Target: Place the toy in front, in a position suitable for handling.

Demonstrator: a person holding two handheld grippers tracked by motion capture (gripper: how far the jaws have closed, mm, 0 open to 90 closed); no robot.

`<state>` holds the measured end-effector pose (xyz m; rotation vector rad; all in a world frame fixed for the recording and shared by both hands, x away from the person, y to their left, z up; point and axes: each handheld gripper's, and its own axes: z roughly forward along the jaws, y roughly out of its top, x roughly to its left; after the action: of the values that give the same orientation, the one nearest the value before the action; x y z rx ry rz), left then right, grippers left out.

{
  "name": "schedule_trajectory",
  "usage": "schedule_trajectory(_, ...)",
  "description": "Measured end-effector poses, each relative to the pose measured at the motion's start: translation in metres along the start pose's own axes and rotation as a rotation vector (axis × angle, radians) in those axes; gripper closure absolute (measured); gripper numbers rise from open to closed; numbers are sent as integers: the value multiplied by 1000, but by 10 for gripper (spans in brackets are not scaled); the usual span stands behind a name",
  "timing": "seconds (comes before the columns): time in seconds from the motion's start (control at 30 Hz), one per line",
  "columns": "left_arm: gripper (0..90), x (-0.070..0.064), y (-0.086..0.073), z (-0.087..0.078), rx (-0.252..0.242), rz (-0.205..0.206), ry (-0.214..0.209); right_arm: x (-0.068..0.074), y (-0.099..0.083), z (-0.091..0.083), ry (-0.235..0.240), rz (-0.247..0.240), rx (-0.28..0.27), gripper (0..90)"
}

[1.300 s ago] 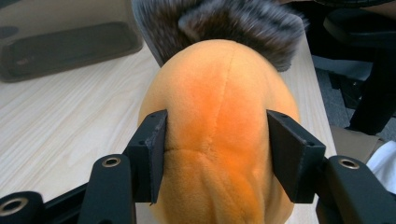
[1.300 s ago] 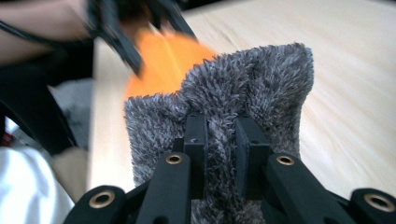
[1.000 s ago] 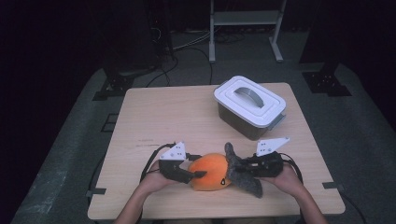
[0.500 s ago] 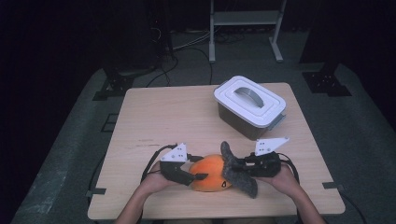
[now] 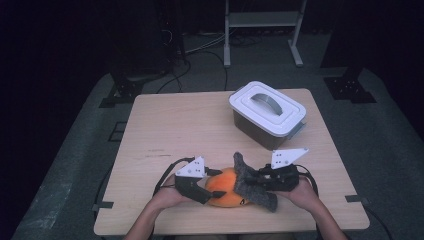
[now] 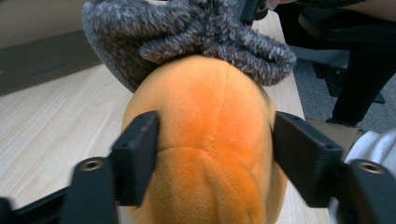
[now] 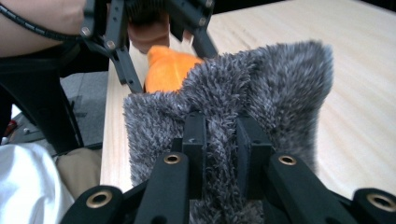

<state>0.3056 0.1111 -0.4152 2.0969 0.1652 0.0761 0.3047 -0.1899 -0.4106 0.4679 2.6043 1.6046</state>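
While the high view is showing the orange plush toy (image 5: 226, 187) lying at the table's (image 5: 200, 130) near edge, both grippers are flanking it; the left gripper (image 6: 212, 149) is clasping its body; the right gripper (image 7: 219, 140) is pinching its grey furry part (image 7: 261, 88); next, I judge, lifting together toward the lidded box (image 5: 267, 112).

Orange plush toy (image 5: 226, 187), grey fuzzy sock (image 5: 255, 184), white-lidded box (image 5: 267, 114).
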Motion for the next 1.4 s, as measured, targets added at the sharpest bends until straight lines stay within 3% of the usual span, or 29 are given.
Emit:
schedule_trajectory(0.1, 177, 4, 2, 0, 8, -48, 5, -1, -2, -4, -1, 0, 16, 751)
schedule_trajectory(0.2, 172, 8, -3, 1, 22, -87, 0, -3, -5, -7, -5, 4, 25, 751)
schedule_trajectory(0.23, 221, 9, -5, 1, 17, -94, -10, -4, -4, -8, -15, 10, 23, 753)
schedule_trajectory(0.3, 347, 7, -5, 1, 9, -61, 17, -3, -1, -10, -33, 4, 3, 758)
schedule_trajectory(0.37, 432, 0, -1, 0, -17, 16, 75, 2, 8, -11, -41, -15, -40, 760)
schedule_trajectory(0.47, 464, -9, 7, 3, -22, 104, 186, 7, 17, -9, -57, -42, -66, 760)
schedule_trajectory(0.5, 464, -9, 8, 3, -14, 120, 203, 8, 19, -9, -75, -46, -66, 758)
schedule_trajectory(0.6, 438, -7, 3, 5, 4, 107, 186, 3, 13, -5, -85, -33, -32, 757)
schedule_trajectory(0.63, 404, -5, 2, 6, 0, 84, 165, 1, 9, -3, -90, -38, -5, 757)
schedule_trajectory(0.73, 290, -2, 2, 4, -23, 25, 130, -4, 2, -4, -63, -14, 9, 756)
schedule_trajectory(0.8, 297, 1, 1, 2, -51, -19, 99, -6, 2, -8, -72, -4, 15, 756)
schedule_trajectory(0.87, 383, -1, -1, 2, -50, 3, 84, -1, 7, -11, -97, -15, -3, 758)
schedule_trajectory(0.93, 417, -4, 0, 4, -44, 31, 81, 5, 15, -12, -77, -34, -45, 759)
schedule_trajectory(1.07, 425, -5, 0, 3, -22, 63, 80, 13, 20, 1, -64, -82, 2, 757)
schedule_trajectory(1.17, 439, -2, -4, 1, -37, 45, 69, 9, 15, 1, -45, -70, 12, 756)
schedule_trajectory(1.27, 439, 2, -5, 0, -42, 23, 63, 7, 14, -3, -94, -73, 46, 756)
schedule_trajectory(1.4, 437, -3, -2, 3, -41, 45, 55, 15, 23, -4, -56, -86, -20, 755)
